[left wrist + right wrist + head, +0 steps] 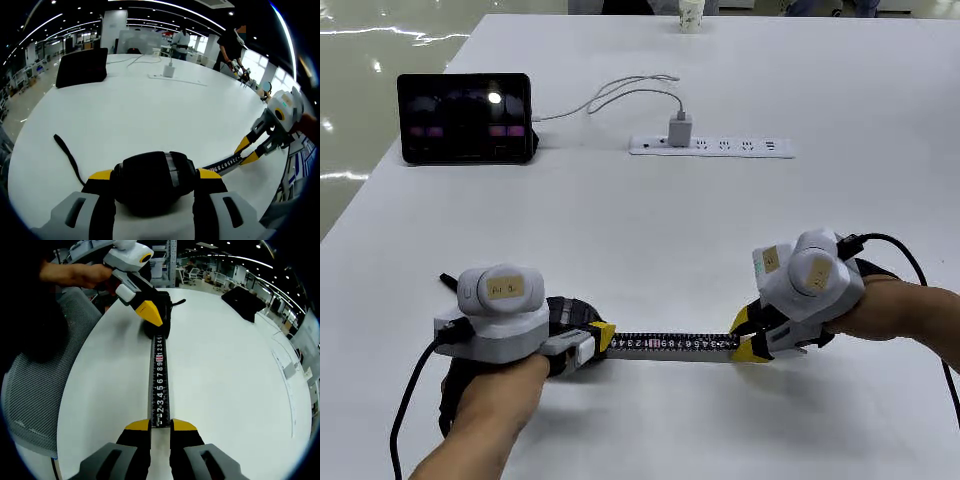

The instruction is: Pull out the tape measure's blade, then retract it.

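left claw (155, 174) clamps tape case (149, 192) | right claw (161, 425) pinches blade (159, 380) | its tip hidden between jaws

My left hand-held gripper (155, 175) and right hand-held gripper (160, 426) pale grey with yellow tips, black tape measure case (152, 182), blade (159, 385) black with white numerals and a red patch, white table (670, 220), black tablet (466, 117)

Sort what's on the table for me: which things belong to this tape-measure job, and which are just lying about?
Job: tape measure case, held in the left gripper; its blade, pulled out between the grippers; right gripper, jaws shut on the blade's end.

Lying about: tablet; power strip; charger with white cable; paper cup at the far edge.
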Demonstrator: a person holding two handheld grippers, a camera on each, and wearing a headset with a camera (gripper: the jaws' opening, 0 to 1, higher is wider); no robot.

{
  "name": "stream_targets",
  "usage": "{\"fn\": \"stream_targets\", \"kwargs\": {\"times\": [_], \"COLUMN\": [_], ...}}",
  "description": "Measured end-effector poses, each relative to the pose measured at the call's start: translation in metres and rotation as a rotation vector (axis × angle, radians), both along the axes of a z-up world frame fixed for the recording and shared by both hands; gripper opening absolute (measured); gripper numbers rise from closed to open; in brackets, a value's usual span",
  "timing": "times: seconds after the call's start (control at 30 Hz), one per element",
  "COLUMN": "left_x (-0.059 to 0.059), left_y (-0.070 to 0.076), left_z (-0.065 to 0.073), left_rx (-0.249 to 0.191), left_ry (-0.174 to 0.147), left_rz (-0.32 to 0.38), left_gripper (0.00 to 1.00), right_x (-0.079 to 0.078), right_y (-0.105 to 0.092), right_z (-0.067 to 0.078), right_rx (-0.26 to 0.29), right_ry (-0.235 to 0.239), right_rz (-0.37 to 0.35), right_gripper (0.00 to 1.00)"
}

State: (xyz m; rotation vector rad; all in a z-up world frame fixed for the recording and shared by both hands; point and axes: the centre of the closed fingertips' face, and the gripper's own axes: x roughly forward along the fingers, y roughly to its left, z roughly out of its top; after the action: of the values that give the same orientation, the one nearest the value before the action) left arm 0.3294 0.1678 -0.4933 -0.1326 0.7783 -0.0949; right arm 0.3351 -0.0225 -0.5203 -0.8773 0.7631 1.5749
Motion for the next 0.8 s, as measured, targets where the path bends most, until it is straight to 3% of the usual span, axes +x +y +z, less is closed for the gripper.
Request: {"fn": "stream_targets", "kwargs": {"times": [0.8], "left_x": [0.001], "left_y": [0.000], "left_z": [0.000], "left_rx": [-0.011], "left_ry": [0.001], "left_rz": [-0.008], "left_gripper": [0.57], "right_x": [-0.002], "right_y": [0.019], "right_z": [0.001], "right_rx": [0.016], "right_ry": [0.004], "right_rz": [0.010], "right_gripper": [0.10]}}
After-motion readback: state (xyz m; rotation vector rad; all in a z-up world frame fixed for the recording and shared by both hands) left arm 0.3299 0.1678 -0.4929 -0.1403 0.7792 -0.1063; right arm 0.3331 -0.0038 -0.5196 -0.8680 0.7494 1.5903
